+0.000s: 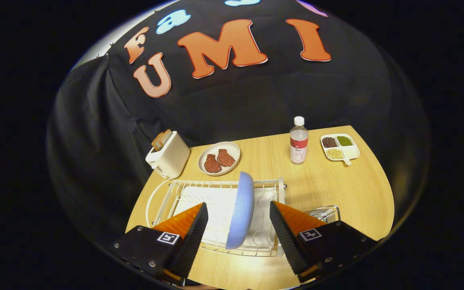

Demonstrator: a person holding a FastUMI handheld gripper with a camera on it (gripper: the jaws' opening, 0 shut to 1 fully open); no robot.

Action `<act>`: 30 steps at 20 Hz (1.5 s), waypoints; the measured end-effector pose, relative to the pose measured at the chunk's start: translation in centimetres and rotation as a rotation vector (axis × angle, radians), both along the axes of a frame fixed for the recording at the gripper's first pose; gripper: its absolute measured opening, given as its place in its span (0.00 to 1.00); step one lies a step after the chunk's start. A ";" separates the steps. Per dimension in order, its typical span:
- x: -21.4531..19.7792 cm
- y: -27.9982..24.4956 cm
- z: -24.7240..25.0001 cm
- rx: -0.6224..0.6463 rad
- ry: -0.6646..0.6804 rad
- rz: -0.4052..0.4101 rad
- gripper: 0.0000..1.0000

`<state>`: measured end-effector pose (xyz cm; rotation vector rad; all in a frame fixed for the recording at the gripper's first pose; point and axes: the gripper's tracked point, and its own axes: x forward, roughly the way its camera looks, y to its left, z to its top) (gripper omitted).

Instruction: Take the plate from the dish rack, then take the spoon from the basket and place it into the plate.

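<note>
So the gripper [238, 225] was spread wide, fingers on either side of the pale blue round plate [241, 209] but not touching it. The plate stood on edge in the white wire dish rack [216, 189], right between the fingers. My worry: if they closed a bit off-centre, that slick rim could've twisted out or snagged on the wires and dragged the rack along the light wooden table [328, 189]. The silvery wire basket [325, 212] sat just beside the right finger, easy to bump; I couldn't make out the spoon.
</note>
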<state>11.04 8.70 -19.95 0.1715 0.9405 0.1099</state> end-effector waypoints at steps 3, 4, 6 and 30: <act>0.8 0.6 -2.5 -0.014 0.086 -0.015 0.87; 1.0 0.7 -3.4 -0.019 0.118 -0.026 0.84; 1.1 0.8 -5.2 -0.029 0.185 -0.048 0.80; 0.0 -0.3 -3.1 -0.276 0.190 -0.082 0.33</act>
